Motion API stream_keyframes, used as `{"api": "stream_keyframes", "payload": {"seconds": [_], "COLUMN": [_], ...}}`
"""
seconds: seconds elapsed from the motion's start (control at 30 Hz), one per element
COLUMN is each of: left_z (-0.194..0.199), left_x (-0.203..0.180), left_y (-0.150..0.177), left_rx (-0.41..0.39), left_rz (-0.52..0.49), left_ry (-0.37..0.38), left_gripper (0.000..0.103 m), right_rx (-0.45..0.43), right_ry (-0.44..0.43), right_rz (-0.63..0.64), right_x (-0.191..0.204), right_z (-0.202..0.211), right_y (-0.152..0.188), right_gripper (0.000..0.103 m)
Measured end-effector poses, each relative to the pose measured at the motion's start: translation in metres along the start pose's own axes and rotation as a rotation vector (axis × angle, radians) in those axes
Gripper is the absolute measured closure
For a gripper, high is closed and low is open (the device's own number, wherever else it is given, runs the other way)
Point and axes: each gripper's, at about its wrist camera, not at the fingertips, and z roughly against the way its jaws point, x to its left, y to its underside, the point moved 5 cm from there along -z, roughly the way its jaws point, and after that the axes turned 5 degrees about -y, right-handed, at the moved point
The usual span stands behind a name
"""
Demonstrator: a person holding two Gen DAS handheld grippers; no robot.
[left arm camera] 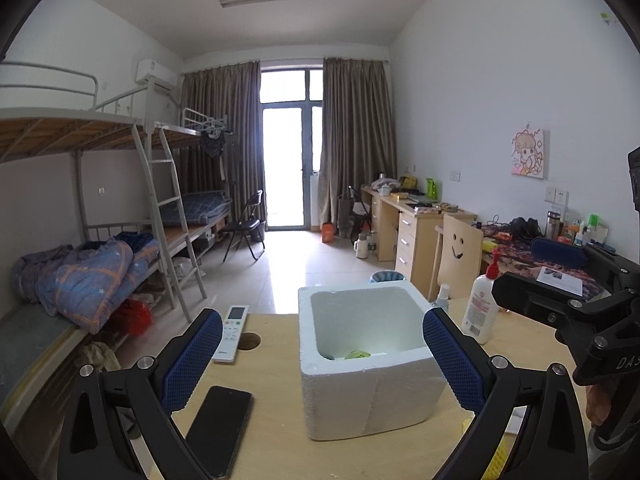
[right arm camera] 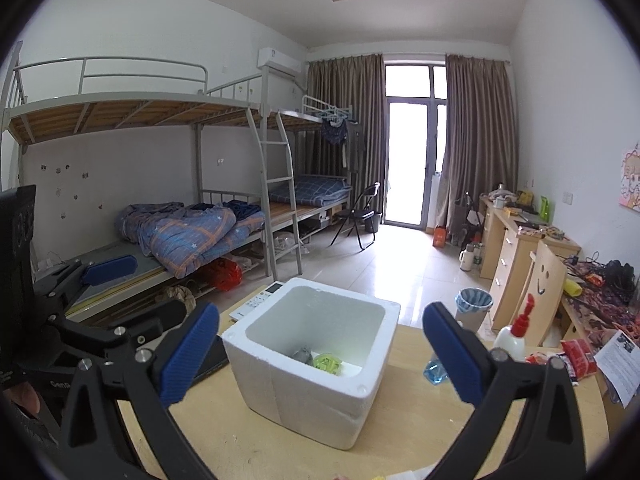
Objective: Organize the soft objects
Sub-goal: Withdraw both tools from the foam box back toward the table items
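Note:
A white foam box (left arm camera: 372, 396) stands on the wooden table (left arm camera: 272, 392); it also shows in the right wrist view (right arm camera: 308, 392). Inside lie a yellow-green soft object (right arm camera: 328, 362) and a grey soft object (right arm camera: 303, 355); the left wrist view shows only a green edge (left arm camera: 357, 355). My left gripper (left arm camera: 322, 354) is open and empty, held above the table in front of the box. My right gripper (right arm camera: 320, 352) is open and empty, above and in front of the box. The right gripper's body shows at the right of the left wrist view (left arm camera: 568, 304).
A black phone (left arm camera: 220, 428) and a white remote (left arm camera: 232, 332) lie left of the box. A lotion pump bottle (left arm camera: 482, 304) and a small spray bottle (right arm camera: 436, 370) stand to its right. Red packets (right arm camera: 576, 356) and paper lie far right. Bunk beds left, desks right.

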Motion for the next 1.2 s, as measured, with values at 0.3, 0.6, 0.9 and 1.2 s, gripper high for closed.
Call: {"api": "stream_keyframes", "payload": {"seconds": [0.3,0.6,0.9,1.2], "left_z": [0.025,0.050,0.070,0.076], "left_x": [-0.007,-0.015,-0.023,-0.029], "left_y": [0.005,0.014,0.025,0.037], "left_rx": [-0.014,-0.037,-0.059,-0.070], "left_rz": [-0.009,-0.012,-0.019,-0.021], "left_ry": [0.003,0.017,0.021,0.038], "left_gripper": [0.002,0.001,0.001,0.001], "right_rx": [-0.018,-0.052,-0.073,-0.090], "right_ry": [0.004,0.022,0.023,0.026], "right_rz": [-0.002,-0.013,-0.022,-0.040], "right_x": [-0.001,0.003,0.009,0.004], "right_z": [0.025,0.054,0.073,0.084], "right_y": [0.007,0.020,0.034,0.044], "right_gripper": [0.000,0.000,0.000,0.000]}}
